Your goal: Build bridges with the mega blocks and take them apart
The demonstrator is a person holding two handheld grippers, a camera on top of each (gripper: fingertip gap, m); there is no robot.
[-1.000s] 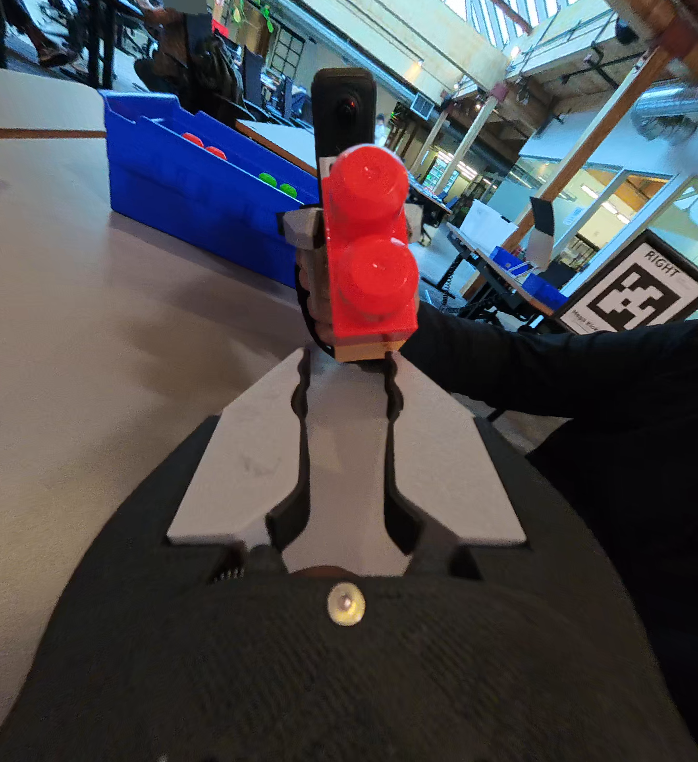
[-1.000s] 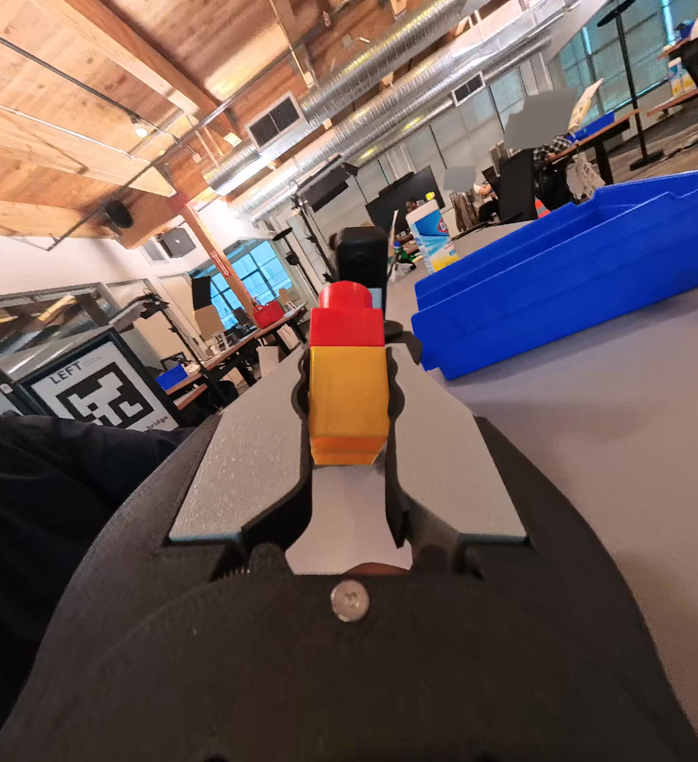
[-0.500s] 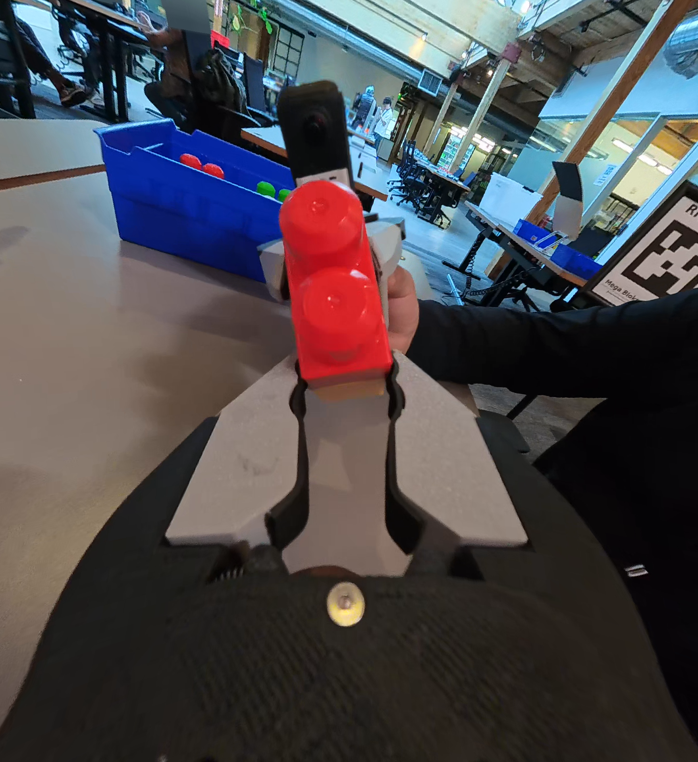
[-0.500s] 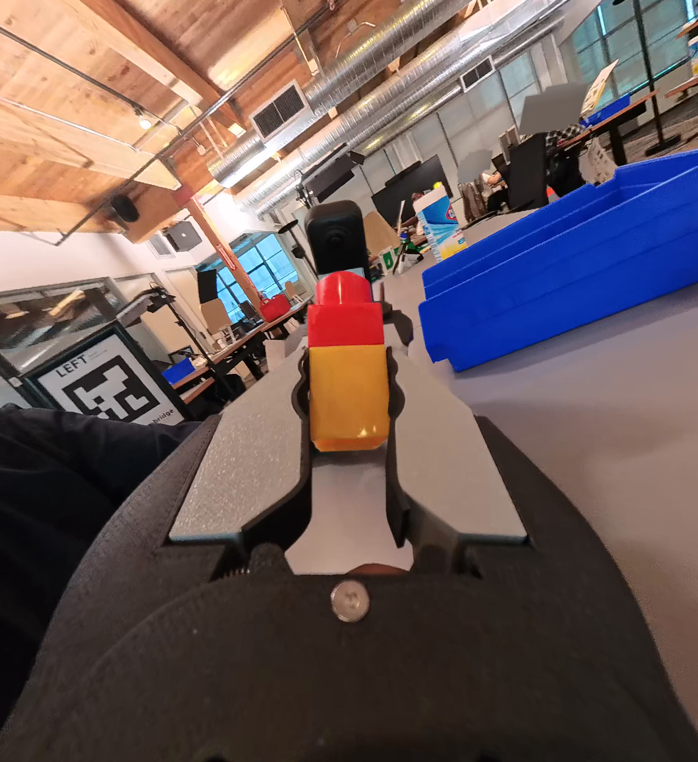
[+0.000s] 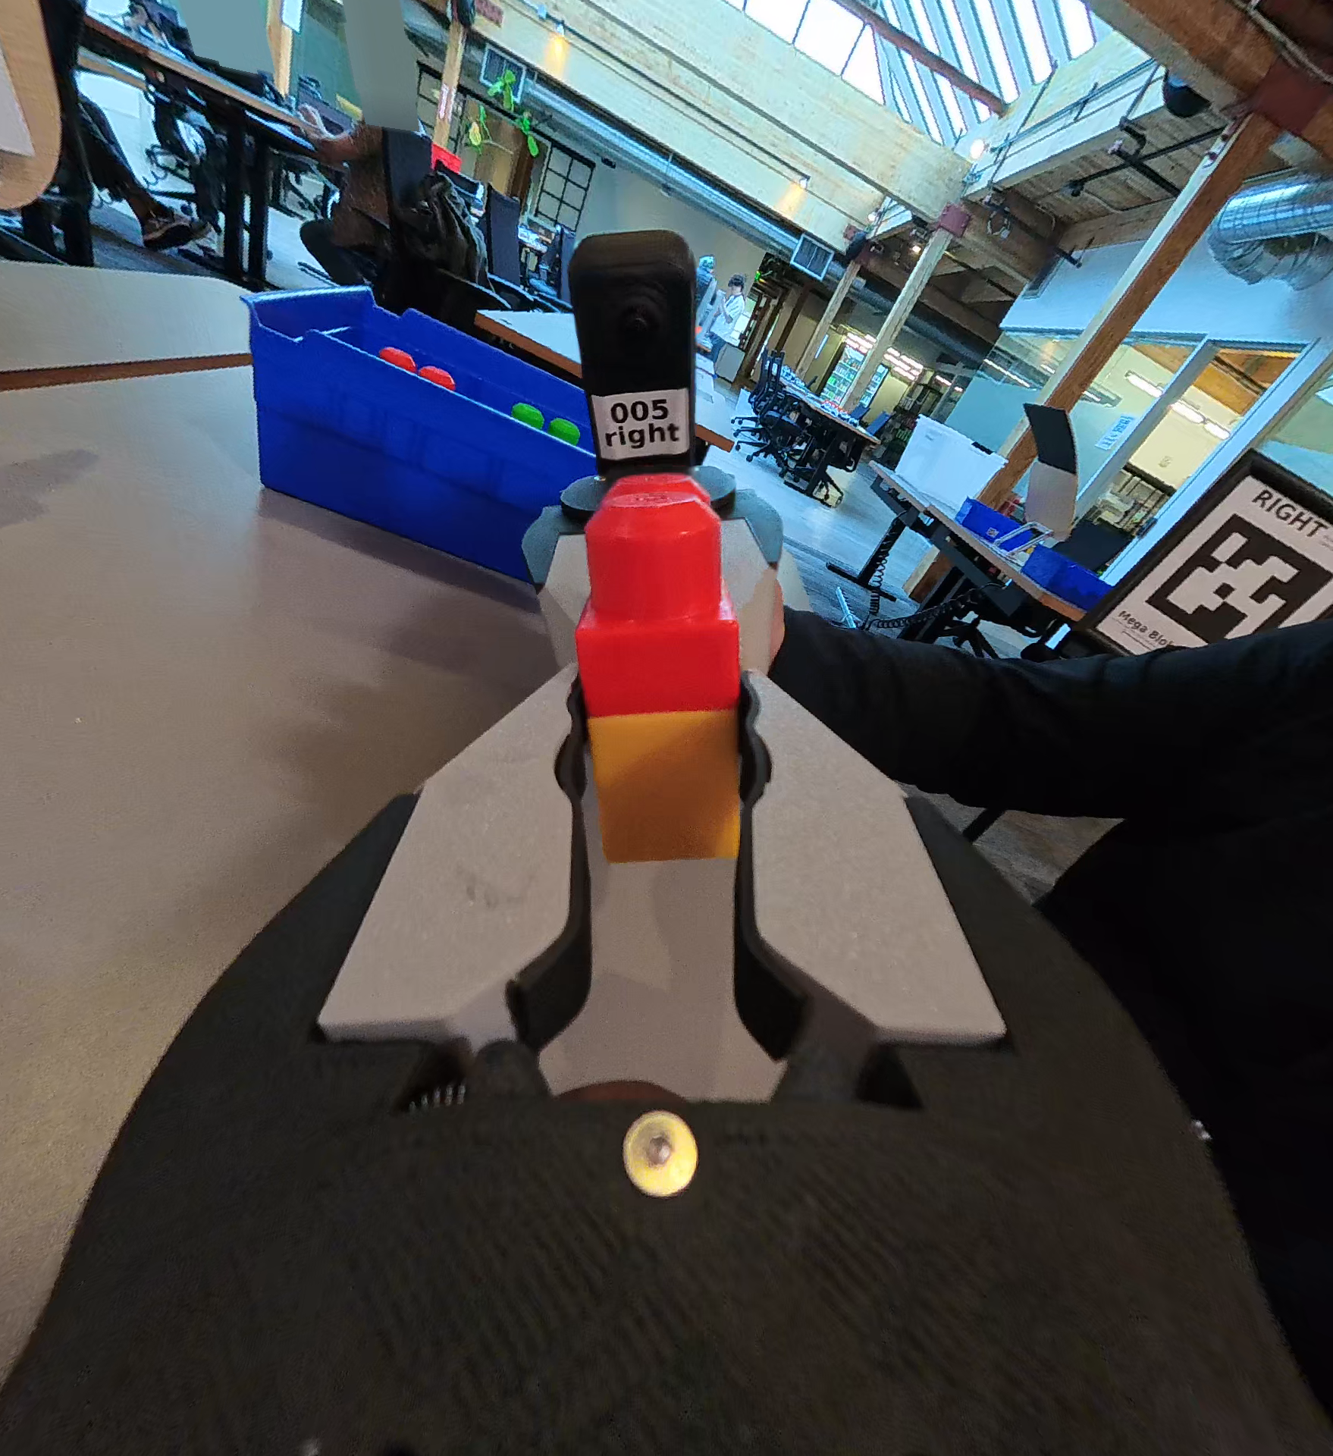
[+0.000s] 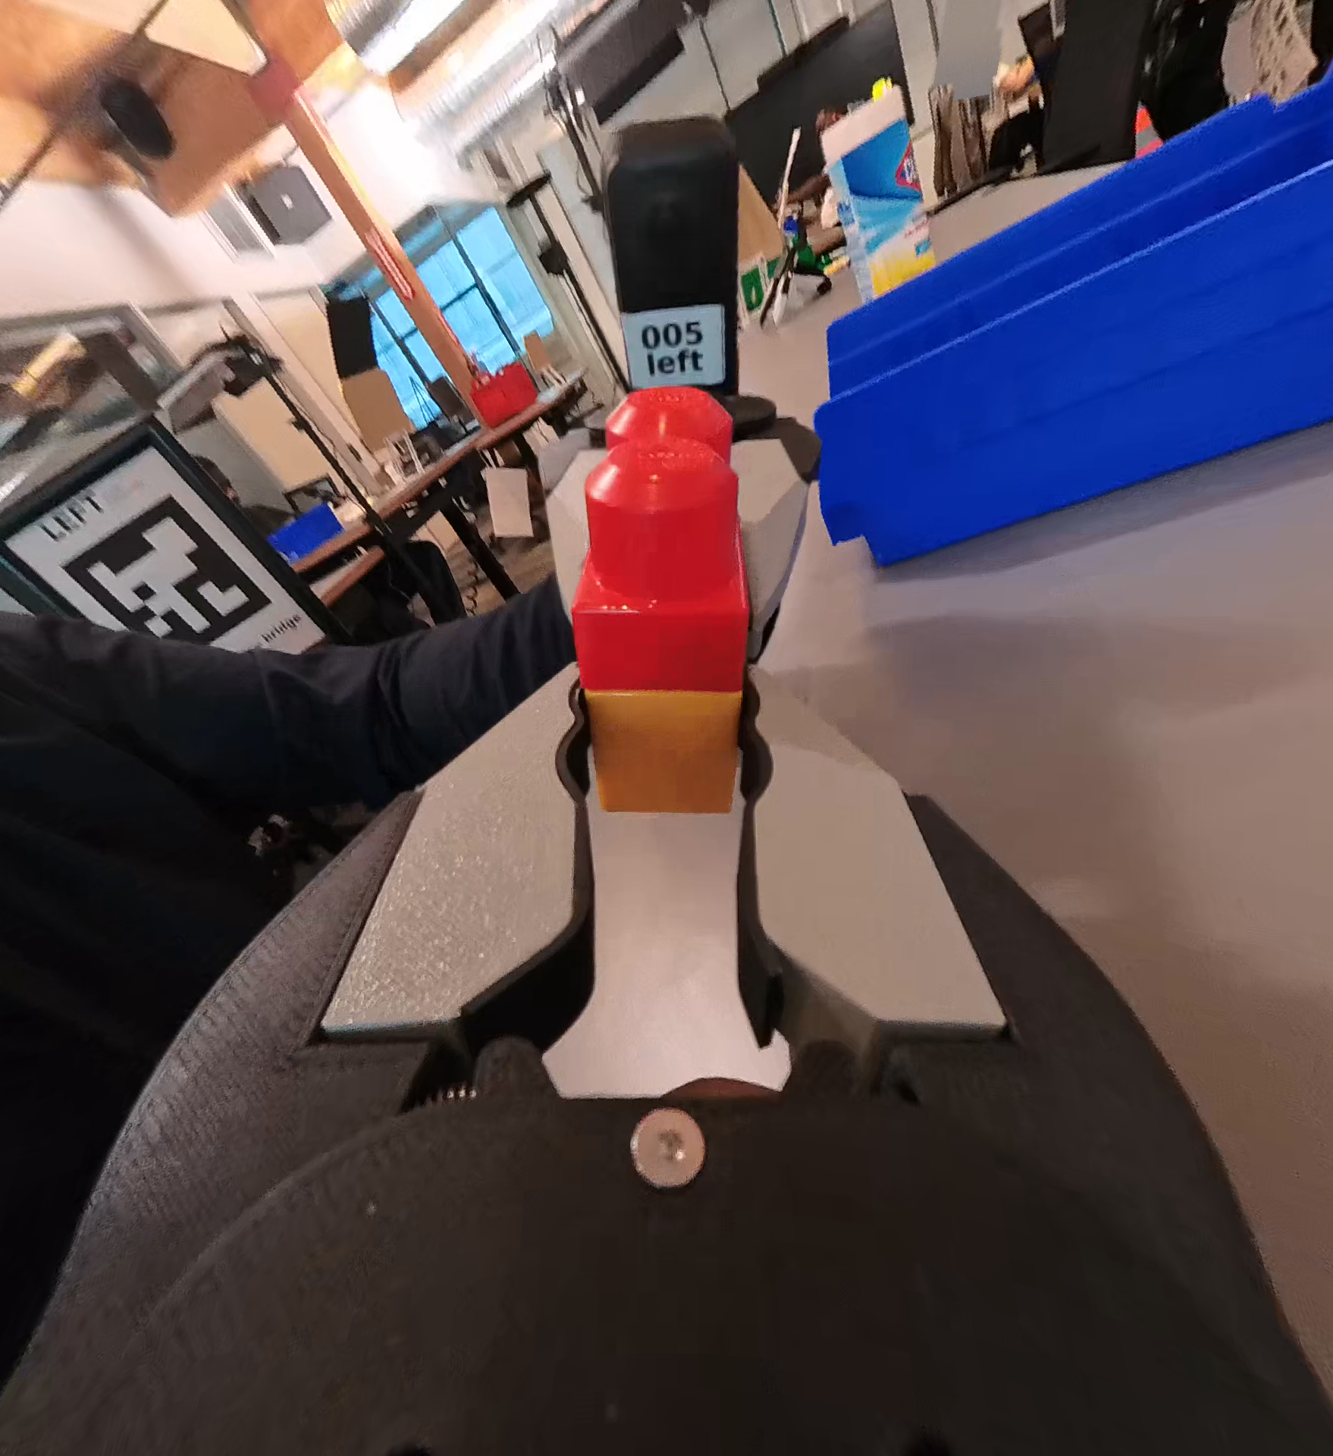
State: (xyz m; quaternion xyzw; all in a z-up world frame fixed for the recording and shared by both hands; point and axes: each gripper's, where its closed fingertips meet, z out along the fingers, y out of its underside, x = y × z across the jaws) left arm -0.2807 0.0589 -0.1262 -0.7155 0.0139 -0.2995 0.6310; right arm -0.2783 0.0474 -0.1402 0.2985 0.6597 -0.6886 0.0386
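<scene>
Grey table (image 5: 175,748) | 1 blue bin (image 5: 380,441) | 2 grippers clamp 1 yellow block (image 5: 667,788), 1 red block (image 5: 655,622) on top

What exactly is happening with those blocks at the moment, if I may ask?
A person holds a two-block stack off the table between both tools. The left hand-held gripper and the right hand-held gripper each clamp the yellow block from opposite ends, with the red block stuck on top. A blue bin sits behind.
</scene>
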